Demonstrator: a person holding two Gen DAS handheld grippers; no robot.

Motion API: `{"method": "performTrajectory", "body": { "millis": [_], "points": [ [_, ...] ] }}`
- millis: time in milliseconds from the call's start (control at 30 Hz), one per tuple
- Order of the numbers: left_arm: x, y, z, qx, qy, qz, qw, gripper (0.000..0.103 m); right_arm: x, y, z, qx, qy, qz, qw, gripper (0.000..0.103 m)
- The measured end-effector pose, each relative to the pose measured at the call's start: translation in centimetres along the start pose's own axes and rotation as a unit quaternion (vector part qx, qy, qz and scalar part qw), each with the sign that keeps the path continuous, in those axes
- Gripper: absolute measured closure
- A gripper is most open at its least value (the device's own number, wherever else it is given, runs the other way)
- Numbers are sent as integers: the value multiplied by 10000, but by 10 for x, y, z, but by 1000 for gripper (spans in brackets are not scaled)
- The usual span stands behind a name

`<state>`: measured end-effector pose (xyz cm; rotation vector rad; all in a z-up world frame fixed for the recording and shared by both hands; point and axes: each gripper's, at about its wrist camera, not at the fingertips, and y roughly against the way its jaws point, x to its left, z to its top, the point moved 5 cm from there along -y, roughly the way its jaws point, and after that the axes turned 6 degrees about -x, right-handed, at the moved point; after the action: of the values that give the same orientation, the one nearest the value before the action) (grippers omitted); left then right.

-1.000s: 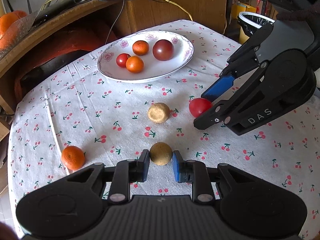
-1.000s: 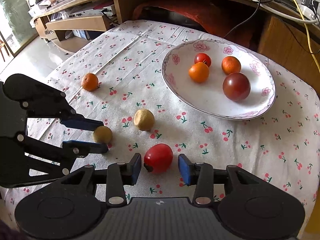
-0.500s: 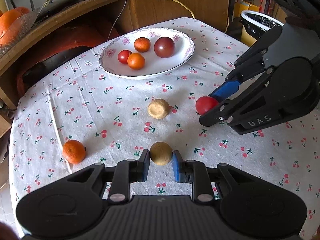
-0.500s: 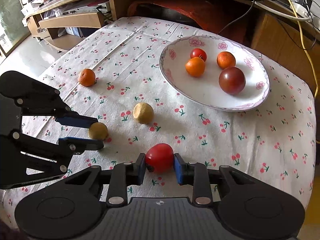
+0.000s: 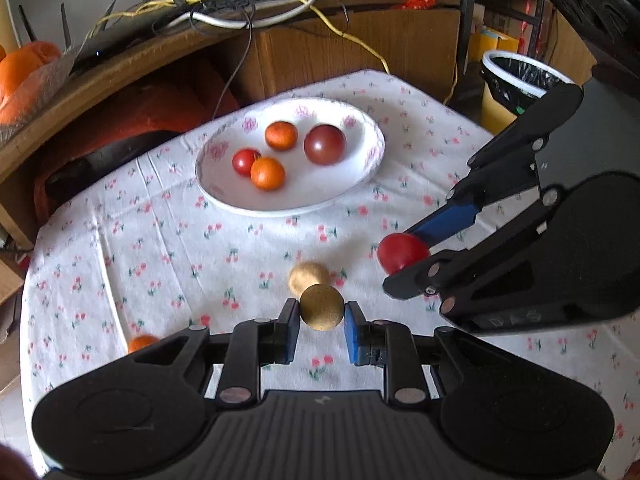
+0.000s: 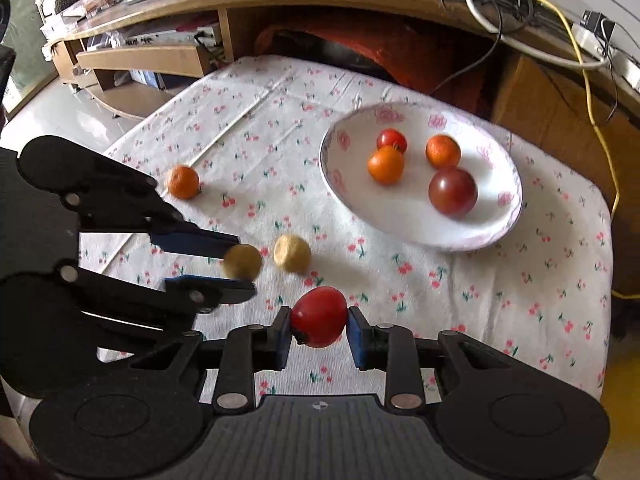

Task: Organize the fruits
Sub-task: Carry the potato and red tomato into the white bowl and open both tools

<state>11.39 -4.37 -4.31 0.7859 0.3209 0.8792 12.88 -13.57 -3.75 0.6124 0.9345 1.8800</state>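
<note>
My left gripper [image 5: 322,322] is shut on a round tan fruit [image 5: 322,307] and holds it above the tablecloth. The same gripper [image 6: 236,270] and tan fruit [image 6: 242,261] show at the left of the right wrist view. My right gripper [image 6: 319,330] is shut on a red tomato [image 6: 319,316], also lifted; it appears as gripper [image 5: 412,258] with the tomato [image 5: 402,253] in the left view. A second tan fruit [image 5: 309,276] and a small orange [image 6: 183,181] lie on the cloth. The white flowered plate [image 5: 352,192] holds two oranges, a small tomato and a dark red tomato [image 5: 325,145].
The table wears a cherry-print cloth [image 6: 500,280]. A wooden shelf with cables [image 5: 240,20] runs behind it. A lined bin [image 5: 516,76] stands past the far right corner. Low wooden furniture [image 6: 140,60] stands at the far left in the right wrist view.
Both grippers have risen with their fruits off the cloth and moved toward the plate. One second ago the right gripper stood open around the tomato; it has since shut on it.
</note>
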Motion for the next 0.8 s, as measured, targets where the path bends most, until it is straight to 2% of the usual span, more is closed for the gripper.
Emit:
{"method": "performTrajectory", "body": {
  "millis": [500,800],
  "points": [
    [14,-21,36,-209,259,152,9993,71,-34,-4,19,-257,-148,-121,9995,78],
    [26,-51,64,-265,264,306,9988,71,-63,-18,36,-419,-407,-314,9978,78]
  ]
}}
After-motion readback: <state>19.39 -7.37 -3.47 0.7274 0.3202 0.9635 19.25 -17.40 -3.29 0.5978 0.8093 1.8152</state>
